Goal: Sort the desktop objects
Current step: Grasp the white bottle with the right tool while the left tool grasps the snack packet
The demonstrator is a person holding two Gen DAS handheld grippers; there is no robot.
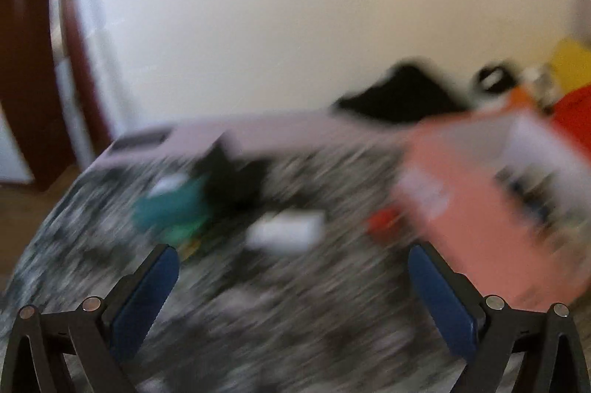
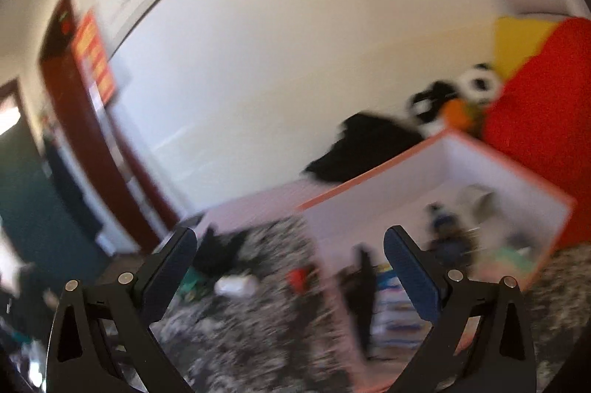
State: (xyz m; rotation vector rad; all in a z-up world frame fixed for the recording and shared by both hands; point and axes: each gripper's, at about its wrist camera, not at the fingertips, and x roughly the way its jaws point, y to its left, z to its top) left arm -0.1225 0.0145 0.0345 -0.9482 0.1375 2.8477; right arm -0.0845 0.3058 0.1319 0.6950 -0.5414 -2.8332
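Note:
Both views are motion-blurred. An open salmon-pink box (image 2: 436, 164) with white inner walls sits on a grey speckled surface (image 1: 295, 319); several small items lie inside it. The same box (image 1: 480, 208) fills the right of the left wrist view. Loose on the surface left of the box lie a white object (image 1: 286, 232), a small red object (image 1: 384, 221), a teal-green object (image 1: 170, 208) and a black object (image 1: 232, 178). My left gripper (image 1: 293, 254) is open and holds nothing, above the surface near the white object. My right gripper (image 2: 290, 239) is open and holds nothing, near the box's left wall.
A black cloth (image 2: 362, 149), a panda plush (image 2: 476, 86) and red and yellow cushions (image 2: 546, 119) lie behind the box against a white wall. A dark red door frame (image 2: 92, 134) stands at the left. The surface's left edge drops to a wooden floor (image 1: 22, 208).

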